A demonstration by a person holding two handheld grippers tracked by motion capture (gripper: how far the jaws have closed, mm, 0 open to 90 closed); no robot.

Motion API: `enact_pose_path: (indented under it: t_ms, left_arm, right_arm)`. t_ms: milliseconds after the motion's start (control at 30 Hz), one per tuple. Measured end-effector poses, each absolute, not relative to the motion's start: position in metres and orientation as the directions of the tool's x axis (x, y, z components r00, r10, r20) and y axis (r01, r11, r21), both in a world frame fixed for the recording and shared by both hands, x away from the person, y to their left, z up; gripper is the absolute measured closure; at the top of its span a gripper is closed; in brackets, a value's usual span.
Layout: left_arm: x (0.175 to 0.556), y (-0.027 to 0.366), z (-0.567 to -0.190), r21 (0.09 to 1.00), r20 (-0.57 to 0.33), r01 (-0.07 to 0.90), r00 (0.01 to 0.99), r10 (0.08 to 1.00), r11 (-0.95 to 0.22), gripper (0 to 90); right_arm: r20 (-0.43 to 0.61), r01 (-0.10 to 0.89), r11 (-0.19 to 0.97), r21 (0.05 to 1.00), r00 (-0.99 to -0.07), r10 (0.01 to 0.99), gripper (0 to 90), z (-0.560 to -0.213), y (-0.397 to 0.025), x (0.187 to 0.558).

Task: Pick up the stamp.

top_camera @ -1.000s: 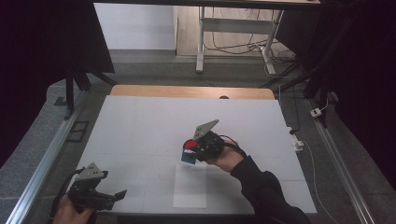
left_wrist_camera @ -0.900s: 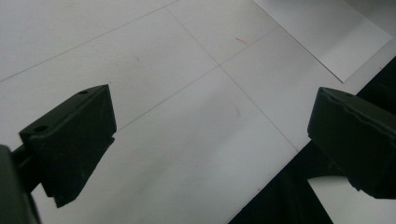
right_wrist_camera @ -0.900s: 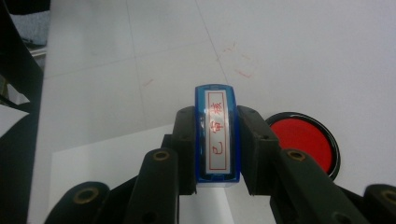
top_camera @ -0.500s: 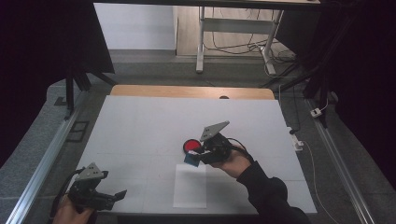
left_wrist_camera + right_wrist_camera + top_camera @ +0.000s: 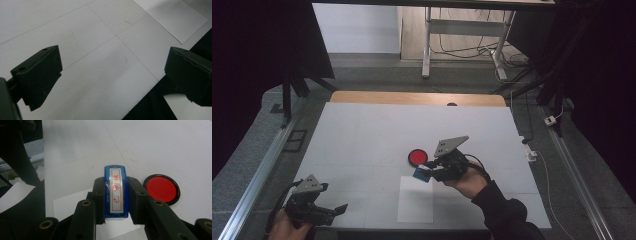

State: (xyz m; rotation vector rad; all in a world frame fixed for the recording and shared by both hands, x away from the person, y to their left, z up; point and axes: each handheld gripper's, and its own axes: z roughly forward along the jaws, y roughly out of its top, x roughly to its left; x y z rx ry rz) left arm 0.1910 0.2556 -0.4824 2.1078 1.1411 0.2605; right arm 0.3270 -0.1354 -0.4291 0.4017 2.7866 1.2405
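- Black jaws of my left gripper stand well apart with nothing between them; it sits at the near left corner of the table, and its own view looks over bare white surface and the table's near edge. I judge it idle for this step.
- White sheet of paper lies flat near the front edge, a little right of centre. I can make out no stamp mark on it from the high view; the image is too coarse there to rule out a faint one, so I record the imprint as not yet confirmed.
- Blue stamp is clamped between the jaws of my right gripper, gripped on its two long sides. In the right gripper view its label, a white face with red characters in a red frame, is turned toward the camera.
- In the high view the stamp sits over the far edge of the paper, just near of the ink pad. Whether it touches the paper or is held just above it I cannot tell.
- Red ink pad, round with a dark rim, lies open just beyond the stamp and slightly left, clear of the paper.
- Assessment: pick-up of the stamp is done. Whether it is already inked I cannot establish. Outstanding, in my judgement: pressing on the sheet and setting the stamp down.
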Motion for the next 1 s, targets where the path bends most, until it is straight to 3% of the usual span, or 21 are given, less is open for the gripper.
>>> enact_pose_path:
  t_ms: [1000]
  left_arm:
    - [0.19,0.256,-0.481,0.684,-0.153,0.64,0.596,0.788,-0.351,1.3]
  right_arm:
    - [0.05,0.189,0.587,0.787,-0.968,0.244,70.2,-0.42,-0.151,0.293]
